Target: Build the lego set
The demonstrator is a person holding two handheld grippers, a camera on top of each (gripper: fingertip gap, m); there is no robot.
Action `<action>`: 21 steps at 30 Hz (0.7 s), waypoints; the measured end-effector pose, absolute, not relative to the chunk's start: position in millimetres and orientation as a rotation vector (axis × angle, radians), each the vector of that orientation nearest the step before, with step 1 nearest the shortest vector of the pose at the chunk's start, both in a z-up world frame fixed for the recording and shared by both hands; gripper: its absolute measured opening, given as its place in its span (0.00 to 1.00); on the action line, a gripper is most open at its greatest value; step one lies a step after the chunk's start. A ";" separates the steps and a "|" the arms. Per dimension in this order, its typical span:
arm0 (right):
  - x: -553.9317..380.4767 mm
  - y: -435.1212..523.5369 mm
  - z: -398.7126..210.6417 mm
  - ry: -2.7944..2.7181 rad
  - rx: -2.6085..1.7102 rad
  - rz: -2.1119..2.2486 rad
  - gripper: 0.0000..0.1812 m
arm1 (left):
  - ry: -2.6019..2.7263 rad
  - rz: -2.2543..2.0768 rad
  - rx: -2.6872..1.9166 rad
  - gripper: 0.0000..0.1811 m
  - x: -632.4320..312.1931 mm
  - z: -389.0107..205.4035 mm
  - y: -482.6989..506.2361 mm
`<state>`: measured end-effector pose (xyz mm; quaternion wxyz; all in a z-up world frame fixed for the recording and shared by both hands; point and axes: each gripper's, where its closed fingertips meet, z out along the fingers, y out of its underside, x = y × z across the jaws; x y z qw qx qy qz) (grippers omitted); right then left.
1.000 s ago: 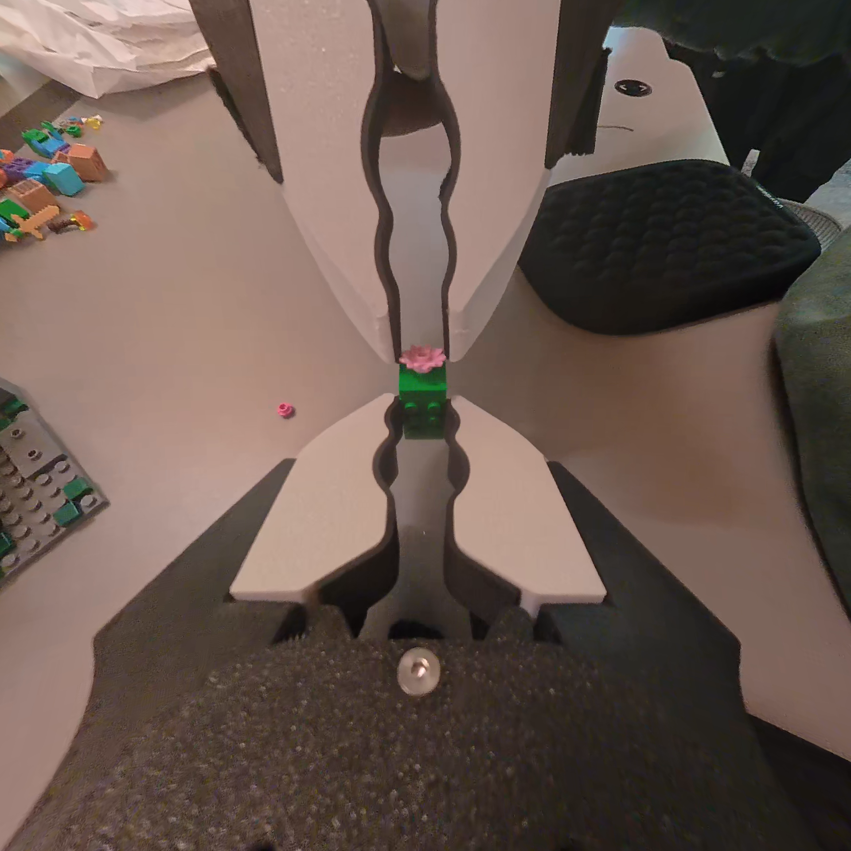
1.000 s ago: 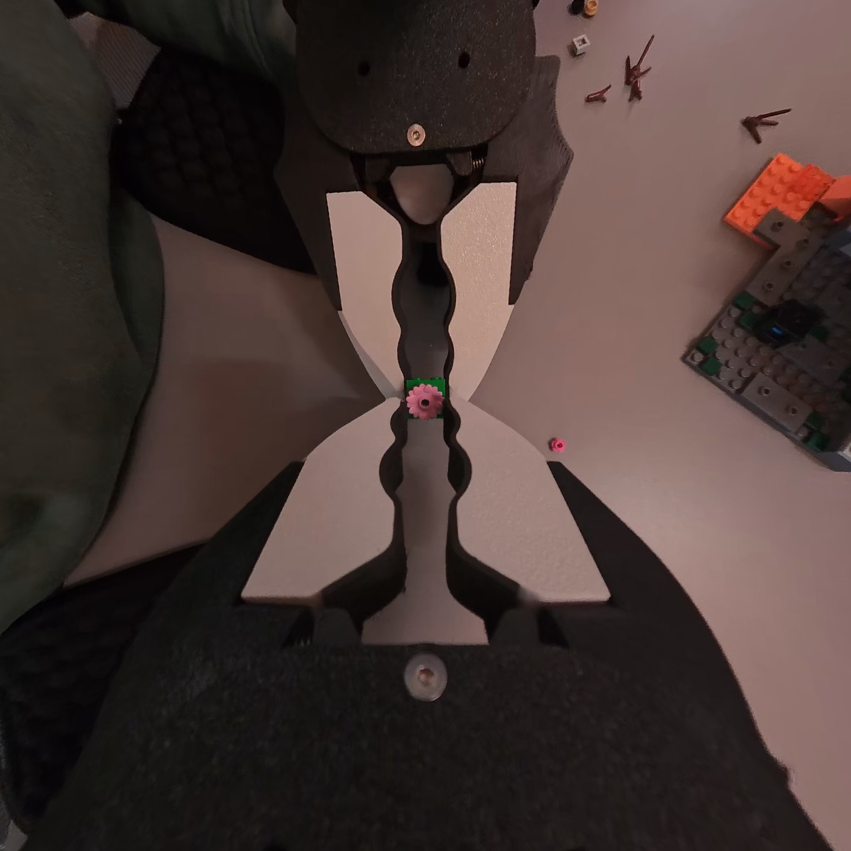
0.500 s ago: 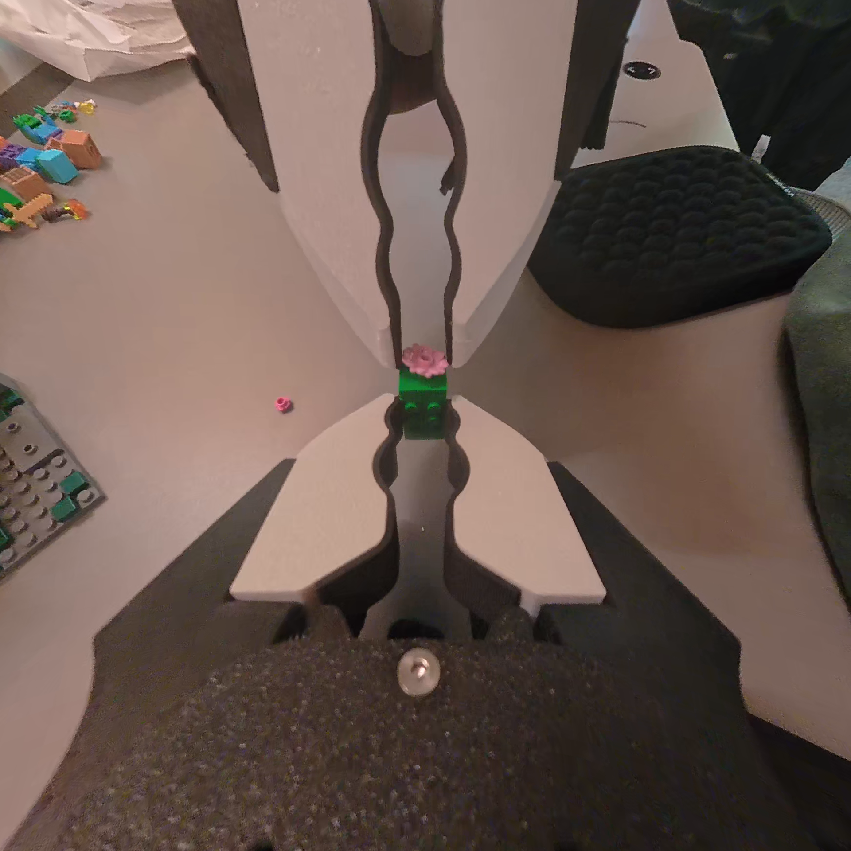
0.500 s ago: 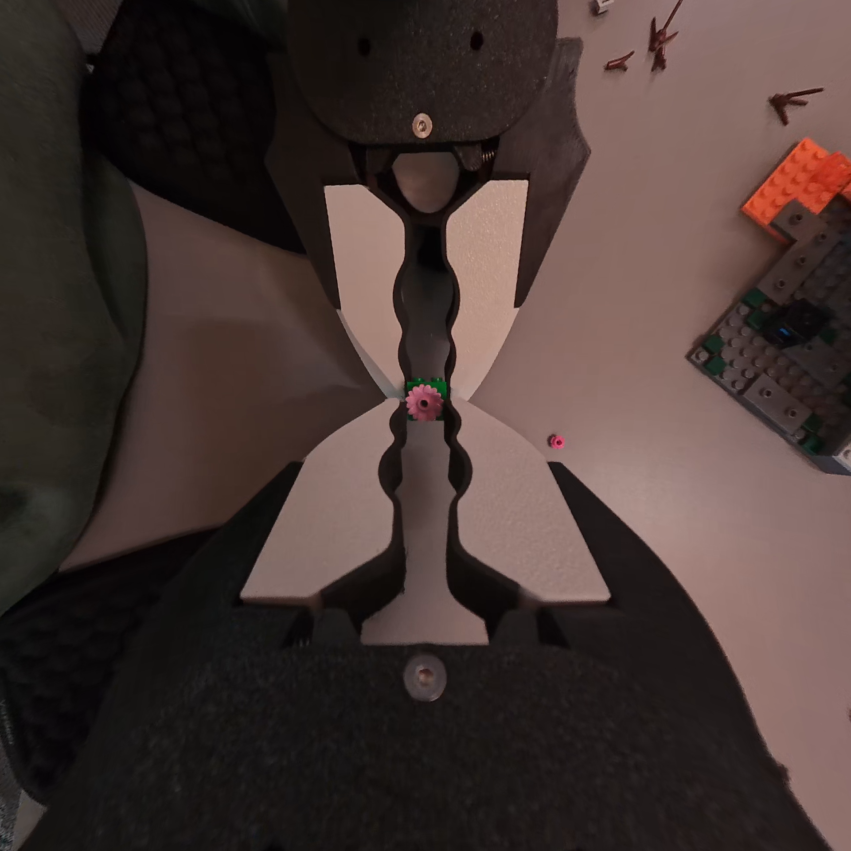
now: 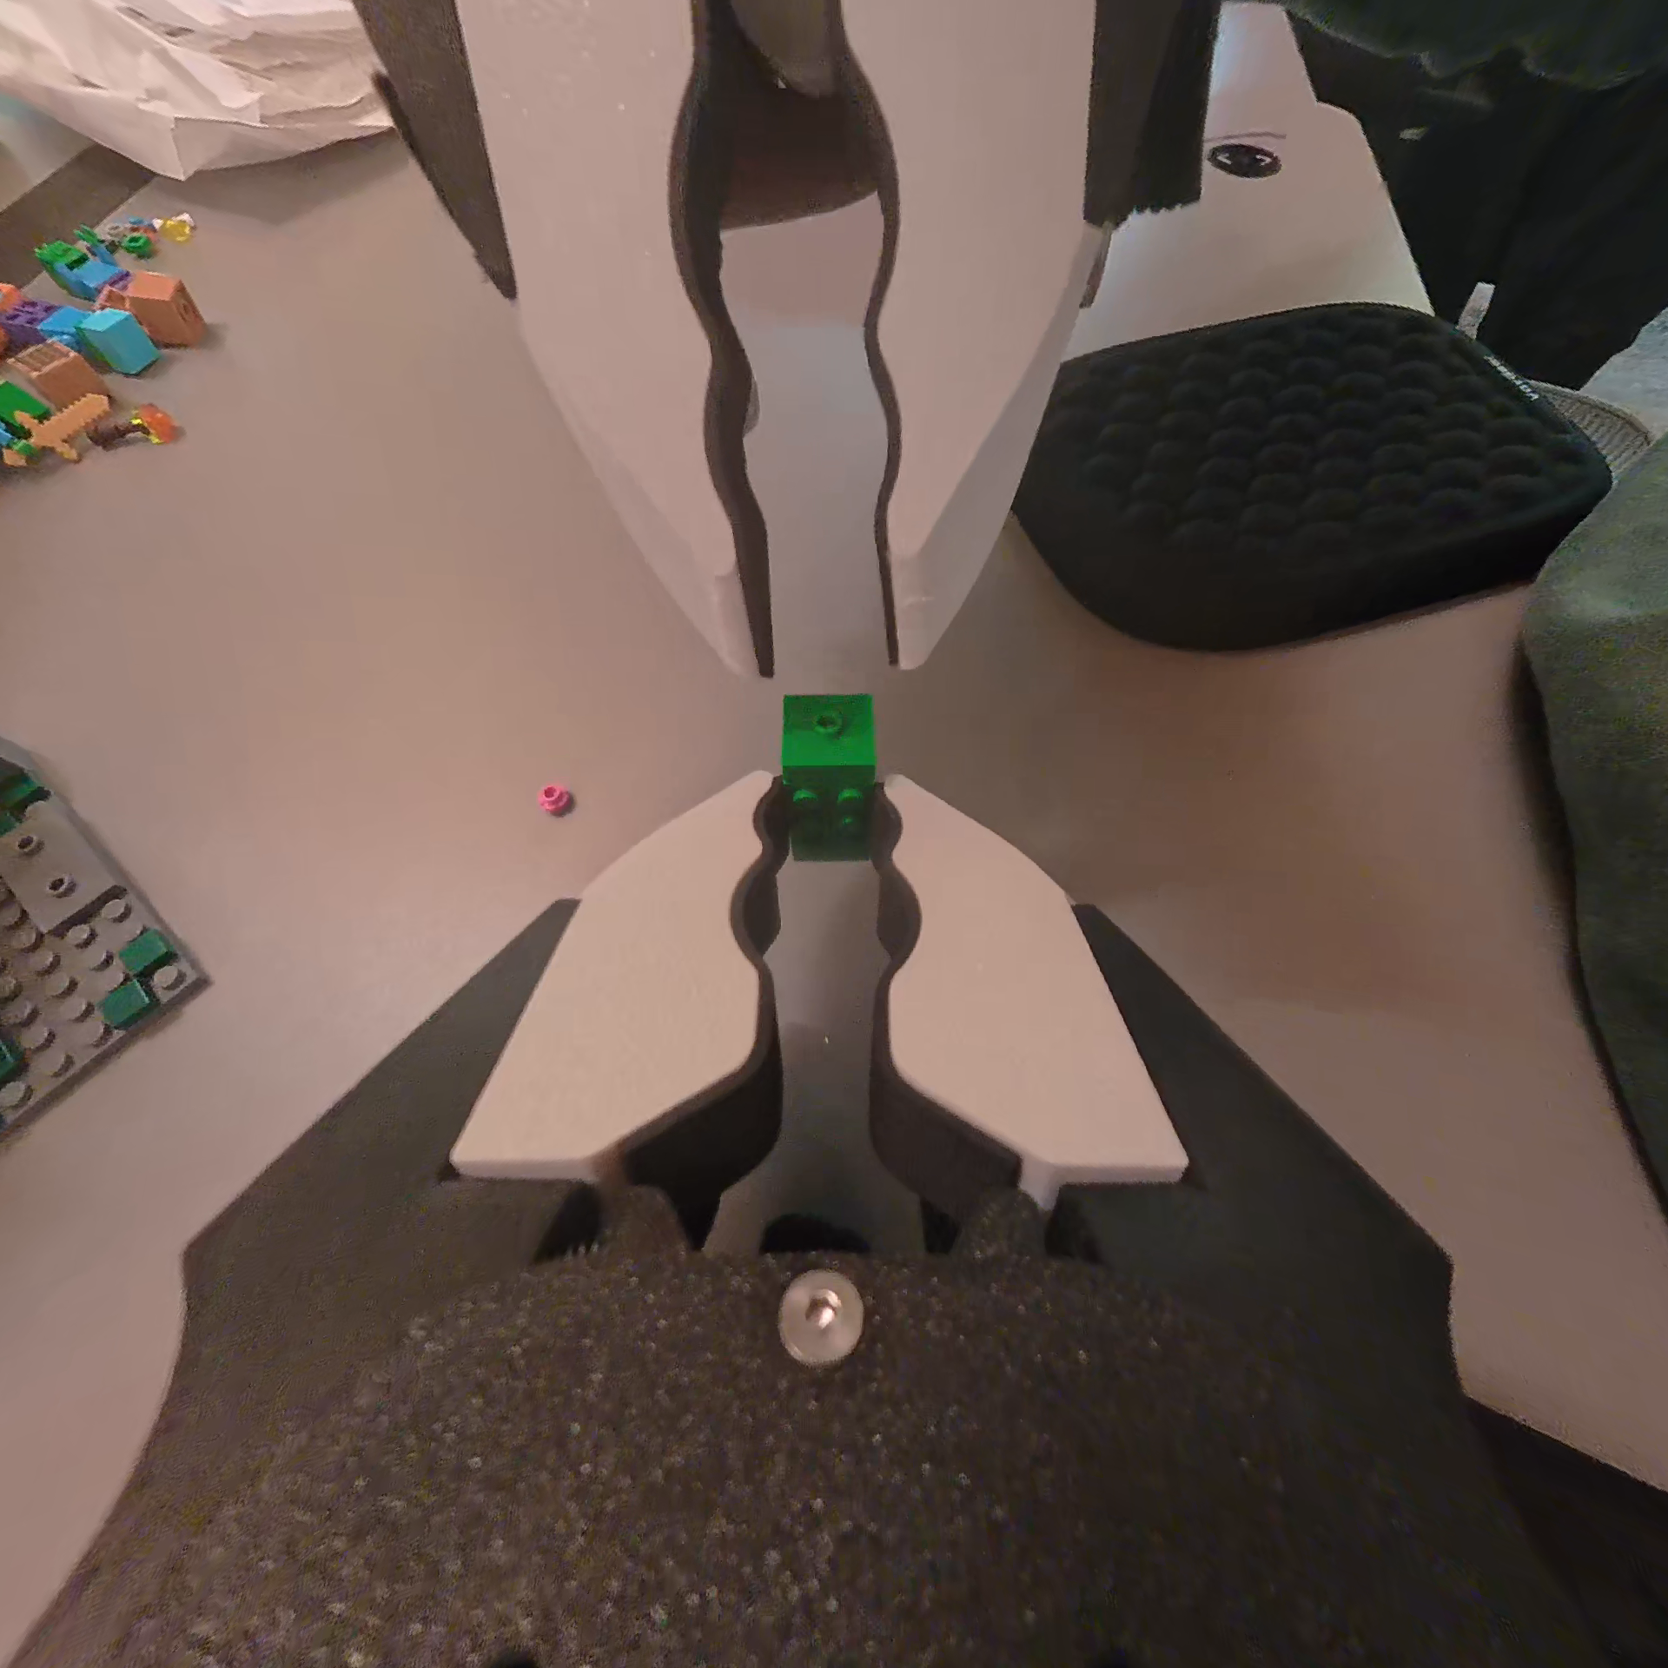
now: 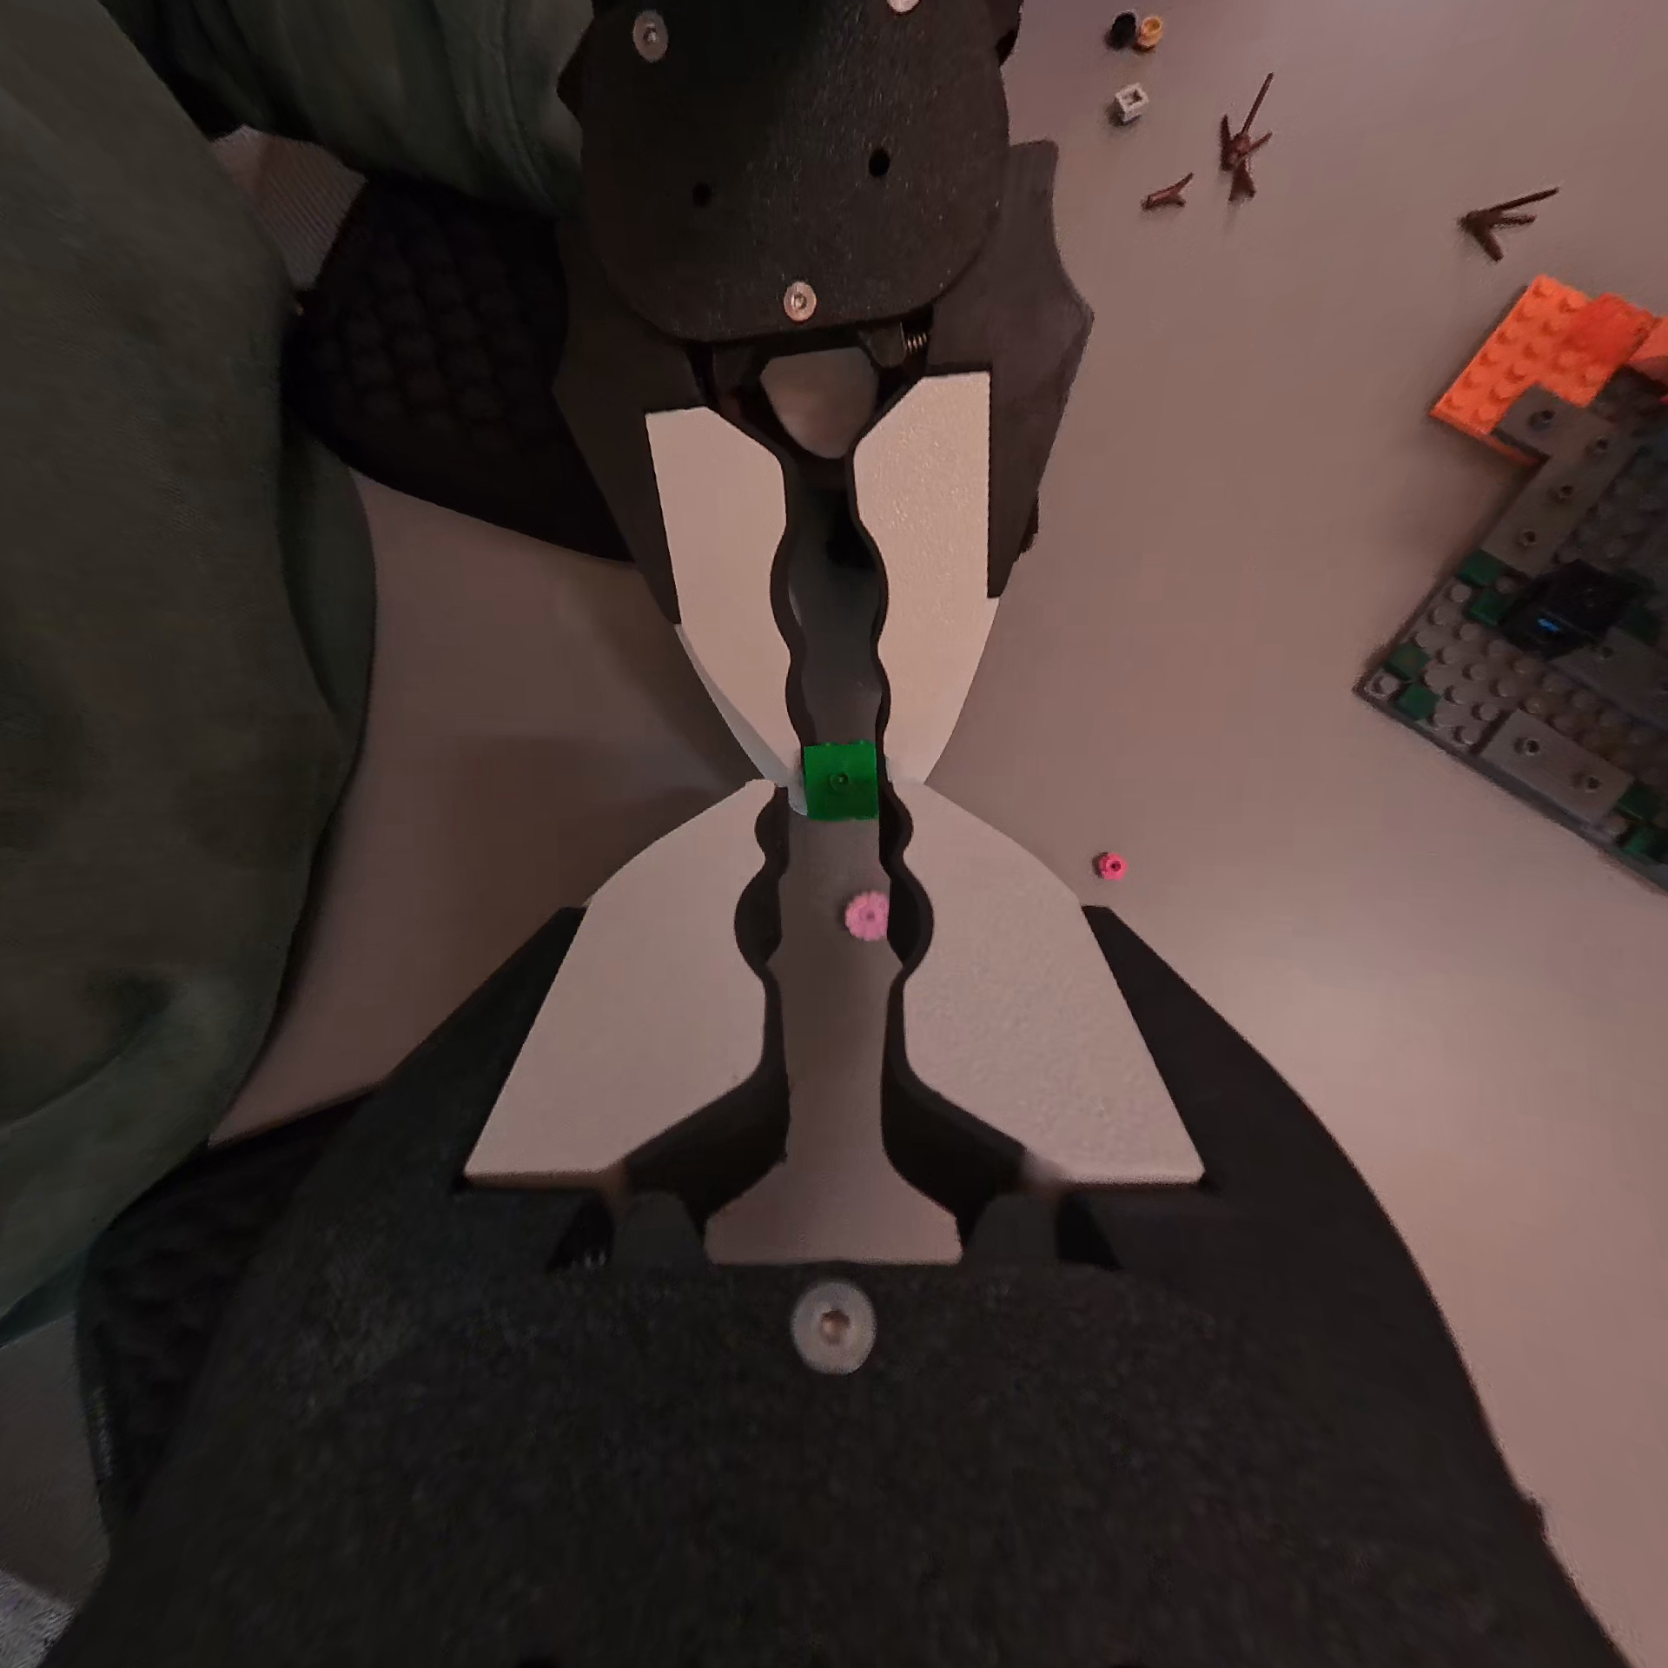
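My left gripper is shut on a green brick and holds it above the table. The brick's top is bare, showing one hollow stud. My right gripper points at it from the far side, its tips a little apart from the brick, slightly open and empty. In the right wrist view, the right gripper faces the green brick, and a pale pink flower piece shows below, between its fingers, seemingly on the table. The flower is hidden in the left wrist view.
A small pink stud lies on the table. A grey baseplate build with an orange plate lies at the right. Loose coloured pieces, brown twig pieces, a black cushion and a person's green sleeve surround the spot. The grippers are tip to tip, or close to it.
The pink flower has come off the top of the green brick and dropped below. The right gripper has drawn back a little from the brick. The left gripper still holds the brick.
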<state>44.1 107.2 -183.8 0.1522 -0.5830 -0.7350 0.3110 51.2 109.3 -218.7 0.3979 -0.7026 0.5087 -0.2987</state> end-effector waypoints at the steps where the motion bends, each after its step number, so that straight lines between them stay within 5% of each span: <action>1: 45.3 107.3 -185.9 -2.109 -1.679 0.887 0.10 | 1.288 -0.761 -1.779 0.09 51.4 -218.6 109.0; 21: 85.0 109.3 -242.1 -2.080 -1.762 0.589 0.11 | 1.268 -0.720 -1.817 0.09 46.3 -223.4 115.7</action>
